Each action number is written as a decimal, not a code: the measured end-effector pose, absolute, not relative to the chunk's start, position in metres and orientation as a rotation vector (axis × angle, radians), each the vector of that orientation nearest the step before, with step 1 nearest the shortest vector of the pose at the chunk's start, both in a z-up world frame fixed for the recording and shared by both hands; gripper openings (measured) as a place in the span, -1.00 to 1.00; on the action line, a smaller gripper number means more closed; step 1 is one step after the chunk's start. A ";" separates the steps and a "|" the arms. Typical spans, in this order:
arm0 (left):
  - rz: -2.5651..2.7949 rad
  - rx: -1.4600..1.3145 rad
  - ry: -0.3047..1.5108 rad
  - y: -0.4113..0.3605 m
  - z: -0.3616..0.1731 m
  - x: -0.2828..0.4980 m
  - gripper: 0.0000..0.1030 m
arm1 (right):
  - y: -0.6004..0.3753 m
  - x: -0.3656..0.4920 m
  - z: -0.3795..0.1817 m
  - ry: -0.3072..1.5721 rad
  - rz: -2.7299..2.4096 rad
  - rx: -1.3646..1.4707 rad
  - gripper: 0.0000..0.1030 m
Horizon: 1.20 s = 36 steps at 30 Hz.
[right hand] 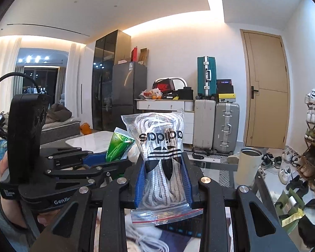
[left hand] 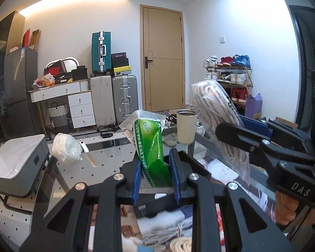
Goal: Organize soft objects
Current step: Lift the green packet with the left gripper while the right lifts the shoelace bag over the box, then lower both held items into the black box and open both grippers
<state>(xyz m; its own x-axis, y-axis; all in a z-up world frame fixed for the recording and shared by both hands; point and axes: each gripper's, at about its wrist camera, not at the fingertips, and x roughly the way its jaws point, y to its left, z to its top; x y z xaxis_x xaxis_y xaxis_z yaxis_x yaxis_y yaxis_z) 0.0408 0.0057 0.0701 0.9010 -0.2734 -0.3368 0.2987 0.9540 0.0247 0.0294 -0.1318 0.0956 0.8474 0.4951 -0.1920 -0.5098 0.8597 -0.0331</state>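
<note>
Pouch, green [left hand: 152, 151], clamped upright between left gripper [left hand: 156, 174] pads, top sticking out ahead. Right gripper [right hand: 166, 178] pinches adidas lace bag [right hand: 159, 147] mid-body, zip end trailing behind the fingers. Both held above glass table [left hand: 107, 157].

Teal suitcase [left hand: 101, 51] atop grey one [left hand: 101, 99], silver suitcase [left hand: 125, 97] beside; beige door [left hand: 163, 59], shoe rack [left hand: 231, 77] w/ sneakers, fridge [right hand: 129, 82].
</note>
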 end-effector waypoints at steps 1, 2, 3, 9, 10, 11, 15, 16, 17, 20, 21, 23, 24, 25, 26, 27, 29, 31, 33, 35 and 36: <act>-0.295 0.070 0.335 0.006 0.071 0.046 -0.55 | -0.131 0.035 0.096 0.180 0.529 -0.080 -0.42; -0.294 0.064 0.334 0.006 0.072 0.050 -0.55 | -0.128 0.040 0.097 0.181 0.524 -0.080 -0.42; -0.289 0.063 0.330 0.005 0.073 0.052 -0.55 | -0.127 0.045 0.097 0.181 0.521 -0.080 -0.42; -0.269 0.029 0.305 0.008 0.078 0.072 -0.55 | -0.120 0.082 0.101 0.190 0.517 -0.051 -0.42; -0.265 0.027 0.301 0.008 0.078 0.074 -0.55 | -0.121 0.090 0.101 0.206 0.520 -0.032 -0.42; -0.262 0.031 0.295 0.009 0.077 0.077 -0.55 | -0.122 0.098 0.101 0.221 0.511 -0.023 -0.42; -0.244 0.021 0.308 0.012 0.072 0.094 -0.55 | -0.120 0.121 0.098 0.267 0.500 -0.020 -0.42; -0.245 0.017 0.317 0.013 0.071 0.098 -0.55 | -0.120 0.128 0.096 0.296 0.504 -0.008 -0.42; -0.251 0.011 0.333 0.013 0.069 0.104 -0.55 | -0.118 0.136 0.092 0.345 0.496 -0.006 -0.42; -0.258 0.021 0.415 0.008 0.061 0.118 -0.55 | -0.117 0.151 0.085 0.407 0.491 -0.023 -0.42; -0.255 0.020 0.441 0.006 0.058 0.123 -0.55 | -0.116 0.156 0.082 0.419 0.492 -0.028 -0.42; -0.271 0.009 0.477 0.005 0.051 0.130 -0.55 | -0.117 0.164 0.075 0.444 0.490 -0.028 -0.42; -0.271 0.010 0.494 0.004 0.048 0.133 -0.55 | -0.118 0.169 0.072 0.459 0.487 -0.025 -0.42; -0.269 0.013 0.520 0.004 0.044 0.138 -0.55 | -0.120 0.174 0.068 0.477 0.479 -0.017 -0.42; -0.270 0.011 0.536 0.004 0.041 0.141 -0.55 | -0.121 0.178 0.065 0.492 0.476 -0.013 -0.42; -0.269 0.002 0.551 0.005 0.038 0.143 -0.55 | -0.122 0.178 0.060 0.505 0.473 -0.013 -0.41; -0.272 -0.005 0.577 0.006 0.034 0.147 -0.55 | -0.122 0.184 0.053 0.545 0.460 -0.021 -0.41; -0.276 -0.007 0.599 0.005 0.030 0.150 -0.55 | -0.124 0.190 0.051 0.568 0.456 -0.025 -0.41; -0.283 -0.006 0.624 0.003 0.027 0.154 -0.55 | -0.123 0.194 0.047 0.600 0.449 -0.037 -0.41; -0.284 0.001 0.650 0.001 0.025 0.157 -0.55 | -0.121 0.199 0.043 0.621 0.442 -0.051 -0.41; -0.284 0.002 0.661 0.000 0.023 0.158 -0.55 | -0.120 0.200 0.041 0.629 0.442 -0.053 -0.41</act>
